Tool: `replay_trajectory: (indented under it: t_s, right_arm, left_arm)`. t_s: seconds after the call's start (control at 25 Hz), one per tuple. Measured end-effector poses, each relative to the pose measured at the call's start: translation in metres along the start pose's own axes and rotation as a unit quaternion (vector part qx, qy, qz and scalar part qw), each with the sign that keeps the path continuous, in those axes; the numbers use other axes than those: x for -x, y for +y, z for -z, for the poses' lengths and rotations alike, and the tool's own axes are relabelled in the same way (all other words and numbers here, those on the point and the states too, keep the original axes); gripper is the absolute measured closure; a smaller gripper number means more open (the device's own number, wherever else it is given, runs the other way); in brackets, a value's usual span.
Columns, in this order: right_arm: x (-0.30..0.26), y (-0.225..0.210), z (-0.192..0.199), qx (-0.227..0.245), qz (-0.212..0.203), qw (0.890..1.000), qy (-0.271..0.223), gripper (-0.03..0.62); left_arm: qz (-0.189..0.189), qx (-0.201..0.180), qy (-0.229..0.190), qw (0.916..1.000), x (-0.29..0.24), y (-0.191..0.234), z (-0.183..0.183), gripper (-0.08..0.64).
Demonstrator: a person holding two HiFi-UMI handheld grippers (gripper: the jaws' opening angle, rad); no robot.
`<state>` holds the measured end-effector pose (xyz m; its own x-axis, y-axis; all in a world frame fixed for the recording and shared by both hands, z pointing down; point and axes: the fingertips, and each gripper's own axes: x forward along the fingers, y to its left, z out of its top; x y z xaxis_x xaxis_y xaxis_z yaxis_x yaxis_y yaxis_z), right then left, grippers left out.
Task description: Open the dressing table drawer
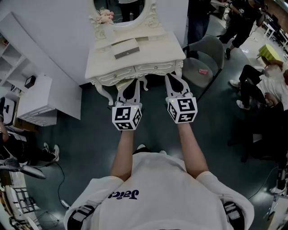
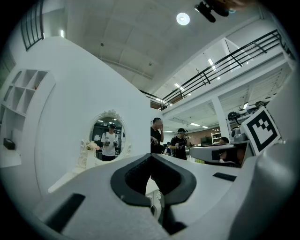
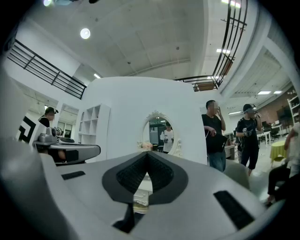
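A cream dressing table [image 1: 135, 56] with an oval mirror [image 1: 120, 11] stands against the white wall straight ahead. Its drawer fronts [image 1: 150, 69] run along the carved front edge and look closed. My left gripper [image 1: 133, 81] and right gripper [image 1: 170, 76] are held level side by side, with their tips just in front of that edge and touching nothing. Both are shut with nothing between their fingers. The left gripper view shows the left gripper [image 2: 151, 157] aimed at the mirror [image 2: 108, 138]. In the right gripper view my right gripper [image 3: 147, 153] points at the mirror [image 3: 158, 133].
A flat grey box [image 1: 127, 48] and pink flowers [image 1: 105, 15] sit on the tabletop. A grey chair [image 1: 204, 58] stands right of the table, and a white shelf unit [image 1: 38, 99] stands to the left. People [image 1: 265, 85] sit and stand at the right.
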<state>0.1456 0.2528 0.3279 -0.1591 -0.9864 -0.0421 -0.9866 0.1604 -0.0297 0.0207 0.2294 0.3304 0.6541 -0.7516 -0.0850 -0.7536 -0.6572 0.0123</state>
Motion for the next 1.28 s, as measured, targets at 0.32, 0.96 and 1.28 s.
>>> replay_trajectory:
  t_s: [0.32,0.96,1.28]
  right_arm:
    - [-0.01,-0.01,0.017,-0.027,-0.014,1.0,0.005,0.583]
    - [-0.199,0.003,0.077,-0.058,-0.051,0.995,0.064,0.581]
    - [-0.332,0.007,0.094,-0.086,-0.038,0.992,0.089,0.581]
  left_arm:
    - [-0.013,0.002,0.009,0.9999,-0.009,-0.004,0.014,0.545]
    - [-0.038,0.018,0.01,0.999,-0.13,0.141,0.058,0.545]
    - [-0.032,0.014,0.009,0.9994,-0.208,0.245,0.073,0.545]
